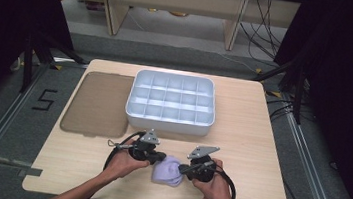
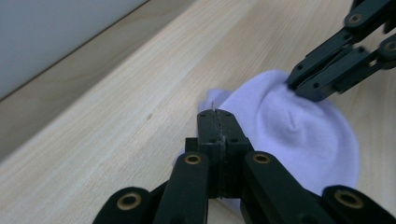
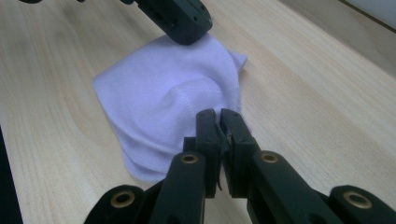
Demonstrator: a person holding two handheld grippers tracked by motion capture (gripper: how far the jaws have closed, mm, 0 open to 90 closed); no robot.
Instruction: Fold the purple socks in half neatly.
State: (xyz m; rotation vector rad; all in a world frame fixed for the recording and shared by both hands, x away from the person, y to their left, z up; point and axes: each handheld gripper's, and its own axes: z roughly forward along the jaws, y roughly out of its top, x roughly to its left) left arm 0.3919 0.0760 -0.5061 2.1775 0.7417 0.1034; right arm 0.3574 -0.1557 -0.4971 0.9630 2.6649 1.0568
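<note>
While we grip the tools low at the near edge of the table (image 1: 259, 154), the left gripper (image 1: 158, 156) has its jaws pressed together on one edge of the pale lilac cloth (image 1: 167, 171), and the right gripper (image 1: 182, 169) pinches the opposite edge, jaws nearly closed. That cloth lies bunched between our two hands. Farther off sits a white divided tray (image 1: 168, 124), with a brown lid (image 1: 97, 103) flat just beside it to the left.
</note>
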